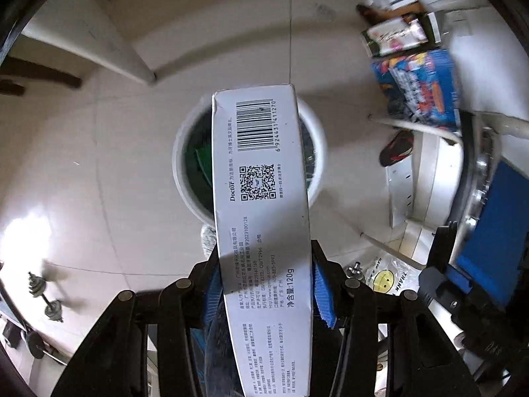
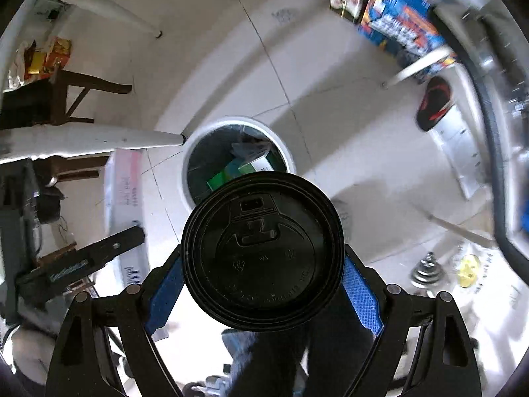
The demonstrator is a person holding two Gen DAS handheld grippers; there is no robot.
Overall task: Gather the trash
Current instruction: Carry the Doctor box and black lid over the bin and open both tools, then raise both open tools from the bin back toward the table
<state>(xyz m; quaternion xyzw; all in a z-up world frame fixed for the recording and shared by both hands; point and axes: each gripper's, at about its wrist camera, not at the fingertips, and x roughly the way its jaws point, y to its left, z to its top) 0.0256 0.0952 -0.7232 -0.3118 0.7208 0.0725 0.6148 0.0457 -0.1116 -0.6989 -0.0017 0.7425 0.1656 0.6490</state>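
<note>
My left gripper (image 1: pixel 264 284) is shut on a long white toothpaste box (image 1: pixel 261 198) with a barcode and QR code. The box points forward over a white round trash bin (image 1: pixel 314 122) with a dark liner on the floor. My right gripper (image 2: pixel 263 281) is shut on a cup with a black plastic lid (image 2: pixel 263 248), held above and just in front of the same trash bin (image 2: pixel 205 139). The bin holds green and white packaging (image 2: pixel 231 170). The white box and the left gripper (image 2: pixel 82 261) show at the left of the right wrist view.
A white table leg (image 1: pixel 99 43) stands behind the bin. Colourful boxes (image 1: pixel 420 86) and a black and red slipper (image 1: pixel 396 149) lie at the right. A smiley-face plastic bag (image 1: pixel 386 278) and dumbbells (image 1: pixel 49 297) lie on the tiled floor.
</note>
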